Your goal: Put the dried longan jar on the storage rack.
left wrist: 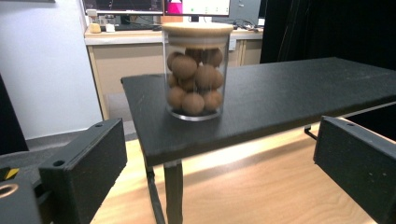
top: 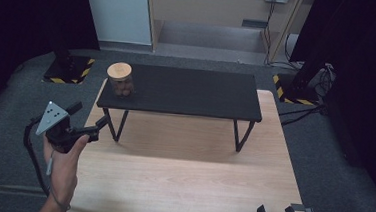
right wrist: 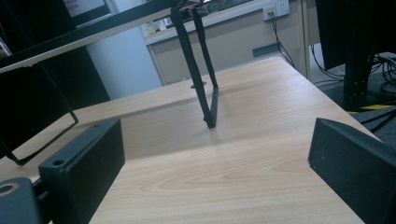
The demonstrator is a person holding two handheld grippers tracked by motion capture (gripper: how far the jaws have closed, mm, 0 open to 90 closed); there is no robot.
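Where black shelf [left wrist: 280, 100] ends: clear cylindrical jar [left wrist: 196, 74] (brown balls), wooden lid [left wrist: 197, 29].

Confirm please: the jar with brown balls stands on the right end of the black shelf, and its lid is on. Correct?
Not quite. The jar stands on the left end of the black shelf, as the high view shows. Its lid is on.

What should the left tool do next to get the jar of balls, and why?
Probably ease the left tool forward and up toward the jar. Its jaws are open and aimed at it, but well short, below the black shelf the jar stands on.
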